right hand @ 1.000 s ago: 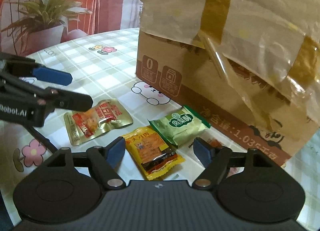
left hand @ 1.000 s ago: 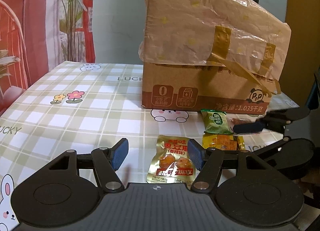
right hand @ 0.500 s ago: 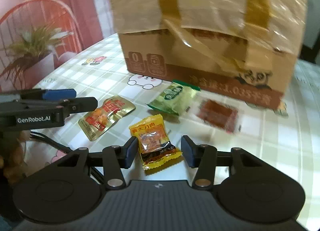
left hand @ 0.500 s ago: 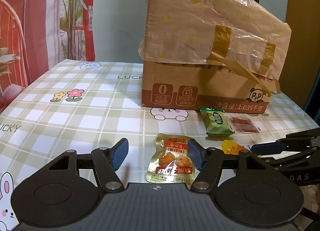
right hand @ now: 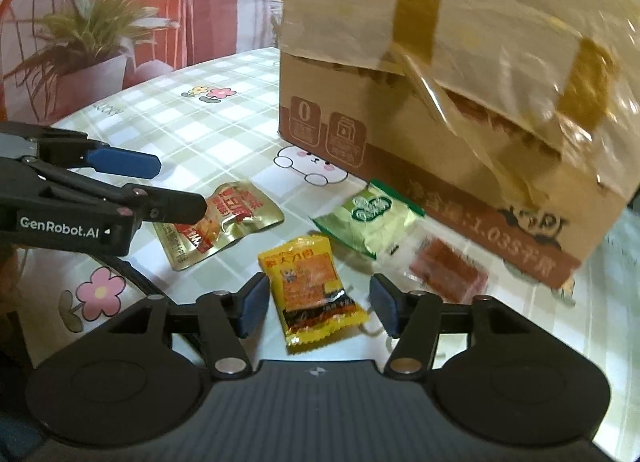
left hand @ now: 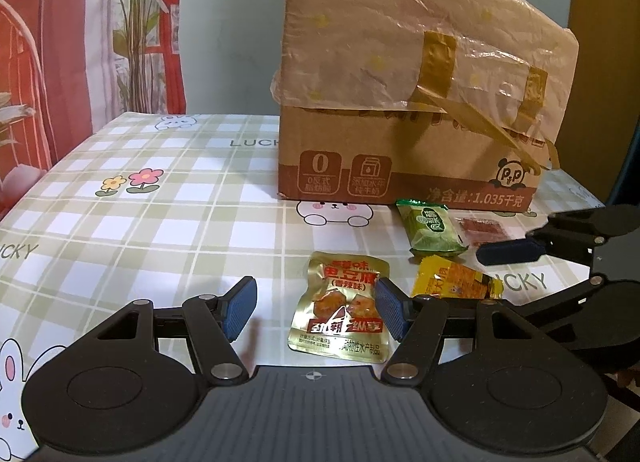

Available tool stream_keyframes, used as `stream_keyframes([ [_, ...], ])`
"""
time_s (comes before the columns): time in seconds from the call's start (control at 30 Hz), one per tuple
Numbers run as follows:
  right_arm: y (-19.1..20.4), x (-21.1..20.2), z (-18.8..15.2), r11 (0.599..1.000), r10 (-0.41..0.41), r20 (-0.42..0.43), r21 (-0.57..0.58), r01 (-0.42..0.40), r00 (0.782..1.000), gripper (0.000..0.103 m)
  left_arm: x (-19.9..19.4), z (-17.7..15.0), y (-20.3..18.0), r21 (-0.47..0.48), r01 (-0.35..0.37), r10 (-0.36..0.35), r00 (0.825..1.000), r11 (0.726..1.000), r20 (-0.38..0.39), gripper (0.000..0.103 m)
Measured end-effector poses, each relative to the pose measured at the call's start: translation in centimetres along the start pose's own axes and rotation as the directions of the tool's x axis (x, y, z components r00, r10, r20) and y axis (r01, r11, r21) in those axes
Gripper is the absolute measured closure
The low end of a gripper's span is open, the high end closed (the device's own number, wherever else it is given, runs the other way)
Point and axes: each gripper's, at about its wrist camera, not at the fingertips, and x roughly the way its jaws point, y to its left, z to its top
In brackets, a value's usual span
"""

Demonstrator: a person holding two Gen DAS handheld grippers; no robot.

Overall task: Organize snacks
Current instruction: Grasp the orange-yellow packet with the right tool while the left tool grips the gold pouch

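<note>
Four snacks lie loose on the counter (left hand: 168, 229) in front of the box (left hand: 400, 165), the likely place to put them. The yellow packet (right hand: 310, 288) lies flat between the right gripper's (right hand: 318, 304) pads, which stand clear of it on both sides; the jaws have just been opening a little, probably to frame it before a pinch. The gold pouch (left hand: 342, 308) lies under the left gripper (left hand: 316, 308), half-wide and holding nothing, its right pad over the pouch's edge as if waiting its turn. The green packet (left hand: 432, 232) and red packet (left hand: 480, 227) lie nearer the box, just beside each other.
</note>
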Motion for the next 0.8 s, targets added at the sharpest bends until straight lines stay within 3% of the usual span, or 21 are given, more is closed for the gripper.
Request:
stream_keyframes([
  [0.17, 0.5, 0.3, 0.2, 0.998, 0.002, 0.022, -0.064, -0.001, 1.0, 0.043, 0.1, 0.0, -0.1, 0.006, -0.001, 0.001, 1.0, 1.0, -0.006, 0.035],
  [0.27, -0.1, 0.5, 0.2, 0.998, 0.055, 0.024, -0.024, -0.054, 0.998, 0.055, 0.2, -0.1, -0.1, 0.006, -0.004, 0.005, 1.0, 1.0, -0.009, 0.035],
  [0.3, -0.4, 0.5, 0.1, 0.997, 0.075, 0.023, 0.0, -0.075, 0.997, 0.065, 0.2, -0.1, 0.0, 0.005, -0.005, 0.005, 1.0, 1.0, -0.011, 0.035],
  [0.47, -1.3, -0.5, -0.5, 0.994, 0.085, 0.038, 0.068, -0.088, 0.996, 0.067, 0.5, -0.1, -0.1, 0.006, -0.002, 0.003, 1.0, 1.0, -0.021, 0.035],
  [0.8, -4.8, -3.4, -3.8, 0.964, -0.067, 0.089, 0.263, 0.041, 0.994, 0.067, 1.1, -0.4, -1.0, 0.047, 0.0, 0.003, 0.999, 0.999, -0.049, 0.035],
])
